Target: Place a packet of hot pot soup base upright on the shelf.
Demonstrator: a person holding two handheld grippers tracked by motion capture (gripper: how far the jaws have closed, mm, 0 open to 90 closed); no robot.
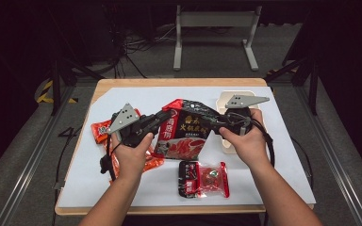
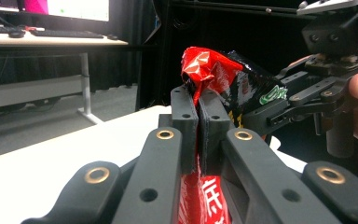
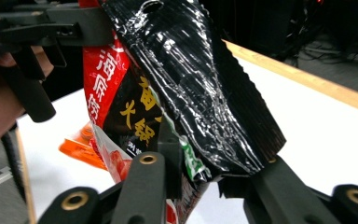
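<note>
A large red and black hotpot seasoning bag (image 1: pixel 188 128) hangs above the white mat, held between both grippers. My left gripper (image 1: pixel 162 117) is shut on its crumpled red top corner; in the left gripper view the jaws (image 2: pixel 198 108) pinch the foil (image 2: pixel 210 67) tightly. My right gripper (image 1: pixel 215 123) grips the bag's opposite, black side. In the right gripper view the bag (image 3: pixel 191 84) fills the space between the jaws (image 3: pixel 214 172), with its black flap draped over the right one. The right gripper (image 2: pixel 272 108) also appears in the left gripper view, its fingers on the bag's edge.
A small red and black sachet (image 1: pixel 203 179) lies on the white mat (image 1: pixel 283 155) near the front edge. Orange packets (image 1: pixel 100 132) lie at the left under my left hand. A beige tray (image 1: pixel 226 100) sits behind the right gripper. The wooden table edge (image 1: pixel 179 81) borders the mat.
</note>
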